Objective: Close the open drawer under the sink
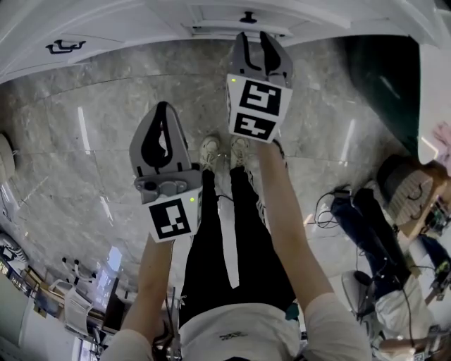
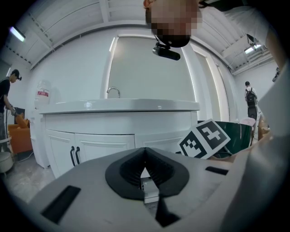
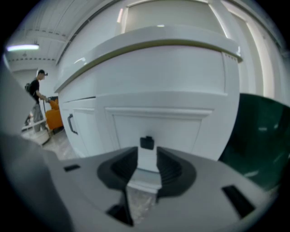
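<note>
Okay, my right gripper (image 1: 255, 44) is wide open and empty, held just in front of the white drawer (image 3: 163, 129) under the sink, with the drawer's black knob (image 3: 146, 142) showing in the gap between the jaws, untouched. My left gripper (image 1: 165, 111) sits further back from the sink cabinet (image 2: 113, 120), jaw tips closed together on nothing. Drawer front looks slightly proud of the cabinet, above the marble floor (image 1: 84, 127).

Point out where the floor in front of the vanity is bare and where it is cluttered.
Bare marble floor lies between the vanity cabinet and the shoes, widest at left. Crowded lower right: cables, another person.
</note>
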